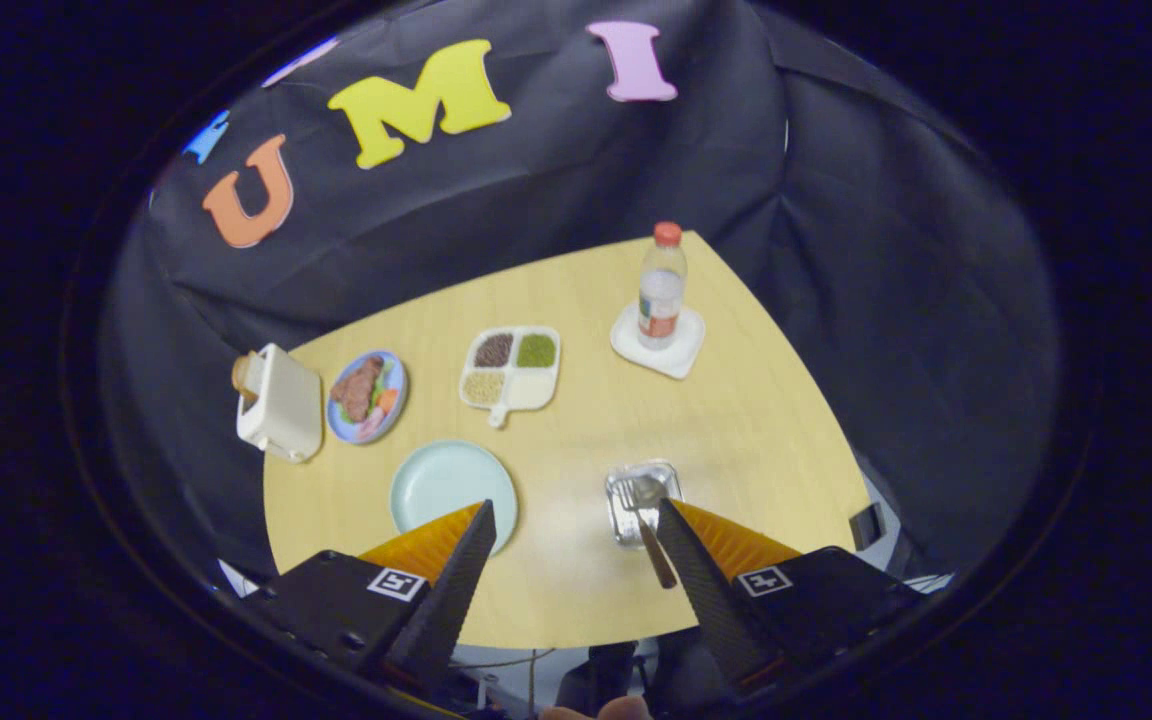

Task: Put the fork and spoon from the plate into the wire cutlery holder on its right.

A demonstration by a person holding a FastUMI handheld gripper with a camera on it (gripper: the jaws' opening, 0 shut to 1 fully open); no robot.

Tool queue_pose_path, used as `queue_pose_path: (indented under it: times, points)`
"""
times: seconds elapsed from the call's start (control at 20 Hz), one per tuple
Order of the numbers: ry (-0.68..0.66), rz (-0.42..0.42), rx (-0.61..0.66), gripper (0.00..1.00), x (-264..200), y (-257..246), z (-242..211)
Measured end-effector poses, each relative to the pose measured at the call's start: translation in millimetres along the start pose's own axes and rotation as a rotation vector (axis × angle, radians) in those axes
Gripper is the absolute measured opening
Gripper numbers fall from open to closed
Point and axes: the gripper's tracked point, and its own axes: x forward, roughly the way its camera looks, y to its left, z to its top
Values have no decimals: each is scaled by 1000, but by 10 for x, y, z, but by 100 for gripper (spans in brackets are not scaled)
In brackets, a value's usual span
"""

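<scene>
Plainly spread tongs above the table, fork standing in the holder

I am looking down along the tongs, whose two fingers are standing wide apart and pinching nothing; bare wooden table is showing between them. Just ahead of the right finger, the wire cutlery holder is sitting on the table, and its near side is being cut off by that fingertip. A fork is leaning in the holder, tines down in the basket and brown handle slanting out toward me, right beside the inner edge of the right finger; whether it is touching the finger I cannot tell. I am not making out a spoon with any certainty: the shiny wire and glare inside the holder are blurring whatever lies there.

Just ahead of the left finger, the pale blue plate is lying bare, its near edge being hidden behind that fingertip. Beyond the fingers, well apart, a divided tray of grains is sitting mid-table, a plate of food further left, and a cream toaster at the table's left edge. Beyond the right finger, a bottle is standing upright on a white coaster.
</scene>
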Motion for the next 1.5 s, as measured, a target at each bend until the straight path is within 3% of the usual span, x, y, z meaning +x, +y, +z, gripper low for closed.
queue_pose_path:
  times: [0.3, 0.55, 0.95, 1.15, 1.5]
  points:
    - [-476, 99, -128, 96, -1003, 599, 1062]
    - [-766, 152, -247, 96, -1635, 890, 1403]
    - [-910, 205, -197, 96, -1955, 1103, 1423]
    - [-909, 218, -186, 96, -2011, 1203, 1293]
    - [-952, 181, -204, 96, -2160, 1048, 1315]
